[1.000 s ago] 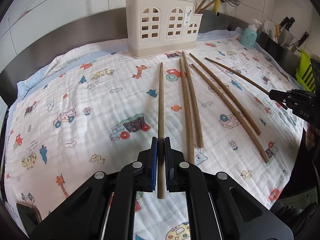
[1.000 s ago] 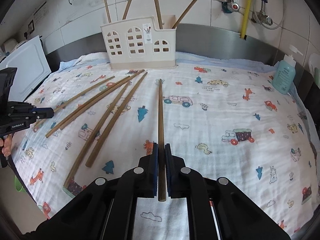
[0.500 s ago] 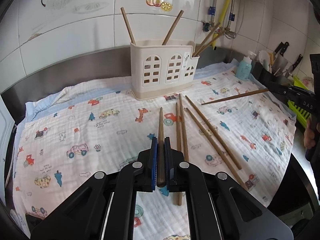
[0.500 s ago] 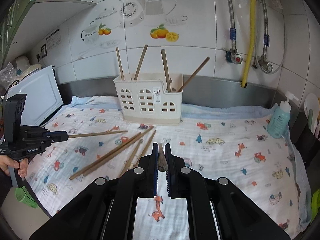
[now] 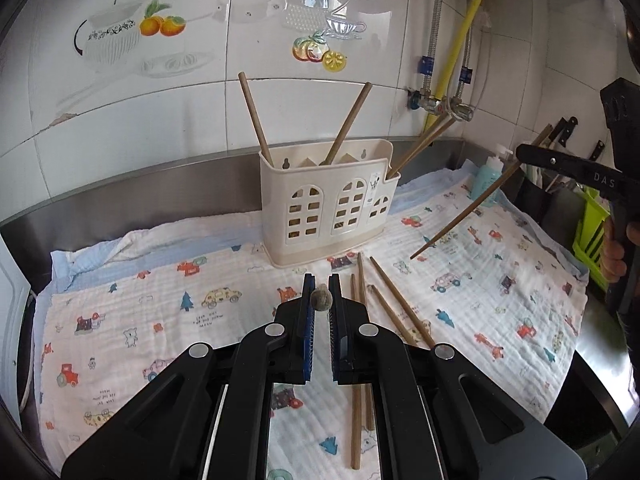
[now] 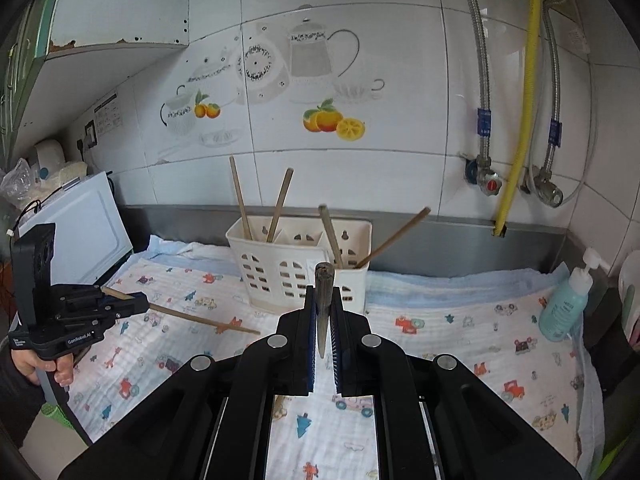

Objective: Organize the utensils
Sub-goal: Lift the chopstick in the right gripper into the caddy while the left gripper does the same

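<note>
My left gripper (image 5: 321, 300) is shut on a wooden chopstick (image 5: 321, 300), seen end-on, held above the cloth. My right gripper (image 6: 323, 308) is shut on another chopstick (image 6: 323, 292), tipped upward. Each gripper shows in the other's view: the right one (image 5: 524, 152) with its chopstick (image 5: 464, 216) sloping down, the left one (image 6: 136, 304) with its chopstick (image 6: 200, 318) pointing right. The cream utensil holder (image 5: 332, 204) stands at the back with several chopsticks in it, also in the right wrist view (image 6: 288, 272). Three chopsticks (image 5: 396, 308) lie on the cloth in front of it.
A printed cloth (image 5: 160, 312) covers the counter. A blue soap bottle (image 6: 568, 304) stands at the back right. A white appliance (image 6: 80, 224) sits at the left. Pipes and a yellow hose (image 6: 520, 120) run down the tiled wall. A green rack (image 5: 592, 232) is at the right.
Both grippers have lifted their chopsticks off the cloth and tilted them upward. The views now look at the holder and wall from higher up.
</note>
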A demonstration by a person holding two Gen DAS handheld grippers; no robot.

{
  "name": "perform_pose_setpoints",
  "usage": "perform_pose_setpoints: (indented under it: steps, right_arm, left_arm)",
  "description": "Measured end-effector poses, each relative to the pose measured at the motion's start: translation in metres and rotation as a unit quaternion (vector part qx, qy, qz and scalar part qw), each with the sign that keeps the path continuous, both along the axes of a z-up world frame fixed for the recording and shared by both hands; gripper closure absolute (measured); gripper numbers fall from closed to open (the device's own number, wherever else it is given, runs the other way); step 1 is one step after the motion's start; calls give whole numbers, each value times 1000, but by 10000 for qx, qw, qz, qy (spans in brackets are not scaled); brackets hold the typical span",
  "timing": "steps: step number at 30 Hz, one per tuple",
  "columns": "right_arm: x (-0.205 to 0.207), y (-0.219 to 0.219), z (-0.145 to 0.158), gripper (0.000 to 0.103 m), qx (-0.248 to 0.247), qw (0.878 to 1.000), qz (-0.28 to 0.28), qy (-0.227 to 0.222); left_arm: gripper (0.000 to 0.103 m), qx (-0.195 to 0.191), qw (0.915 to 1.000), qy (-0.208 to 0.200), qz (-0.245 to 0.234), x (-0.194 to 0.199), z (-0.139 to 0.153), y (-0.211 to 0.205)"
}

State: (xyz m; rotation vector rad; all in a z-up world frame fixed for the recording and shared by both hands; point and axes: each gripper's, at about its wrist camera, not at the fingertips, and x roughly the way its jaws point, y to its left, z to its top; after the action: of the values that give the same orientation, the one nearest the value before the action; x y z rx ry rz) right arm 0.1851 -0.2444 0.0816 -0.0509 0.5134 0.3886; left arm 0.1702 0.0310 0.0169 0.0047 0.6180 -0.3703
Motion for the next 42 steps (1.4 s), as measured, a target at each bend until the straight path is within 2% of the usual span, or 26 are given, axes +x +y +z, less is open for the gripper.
perform_pose_setpoints:
  steps: [8, 13, 22, 28, 31, 35, 42]
  right_arm:
    - [31, 1, 64, 97, -208, 9986, -74, -476]
    - [60, 5, 81, 97, -242, 9982, -161, -521]
    - [105, 21, 44, 96, -345, 9993, -101, 89]
    - [115, 21, 20, 96, -354, 9988, -76, 332]
    - [113, 18, 17, 95, -305, 9989, -77, 337]
    - [107, 11, 16, 81, -290, 9991, -122, 272]
    - [91, -1, 13, 78, -200, 9995, -154, 169]
  left_arm:
    - [98, -27, 10000, -76, 11, 26, 22, 1]
    - [98, 8, 9999, -151, -29, 41, 37, -1]
    - [98, 118, 9995, -307, -34, 57, 59, -4]
    - [98, 152, 9978, -638, -47, 63, 96, -6]
    - [98, 140, 9962, -861, -23, 65, 120, -7]
    - [98, 138, 9932, -1152, -5, 67, 150, -8]
    - [98, 99, 9901, -1398, 99, 83, 171, -15]
